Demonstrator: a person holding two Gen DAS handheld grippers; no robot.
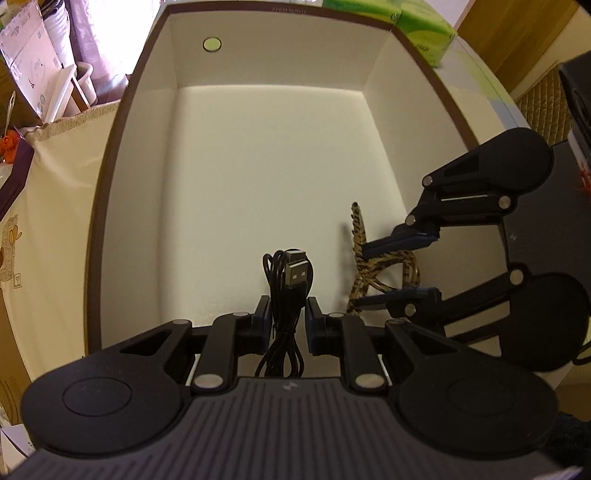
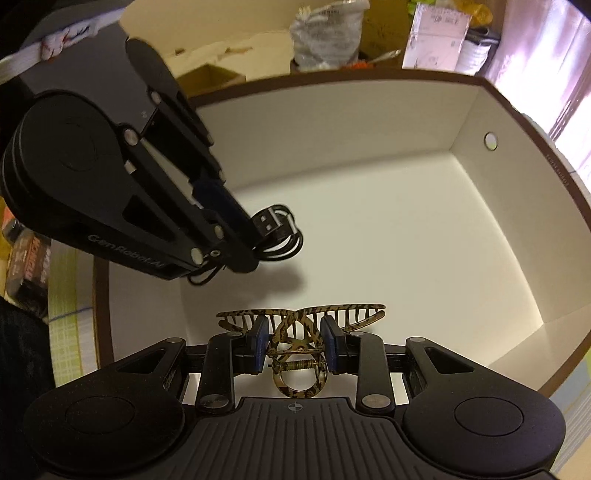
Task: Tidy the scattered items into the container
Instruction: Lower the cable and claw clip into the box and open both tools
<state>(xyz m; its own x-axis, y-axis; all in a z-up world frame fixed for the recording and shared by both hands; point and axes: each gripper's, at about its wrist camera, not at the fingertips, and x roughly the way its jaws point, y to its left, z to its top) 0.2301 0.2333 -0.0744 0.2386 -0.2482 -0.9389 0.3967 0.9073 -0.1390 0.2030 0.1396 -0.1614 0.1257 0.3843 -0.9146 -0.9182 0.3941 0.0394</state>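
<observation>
Both grippers hang over the inside of a white box with a brown rim [image 1: 110, 155] [image 2: 509, 107]. My left gripper [image 1: 287, 317] is shut on a coiled black USB cable [image 1: 291, 275], whose two plugs stick out past the fingertips. From the right wrist view the same left gripper [image 2: 255, 236] comes in from the upper left with the cable [image 2: 277, 225] held above the box floor. My right gripper [image 2: 294, 341] is shut on a tortoiseshell hair claw clip [image 2: 299, 321], its teeth pointing forward. In the left wrist view the right gripper [image 1: 364, 273] and clip [image 1: 373, 266] sit at the box's right wall.
The box floor [image 1: 266, 177] is bare white, with a round hole [image 1: 212, 44] in the far wall. Green tissue packs [image 1: 424, 26] lie behind the box. Cardboard, bags and papers [image 2: 436, 33] crowd the area beyond it. A cream cloth [image 1: 55, 192] covers the surface to the left.
</observation>
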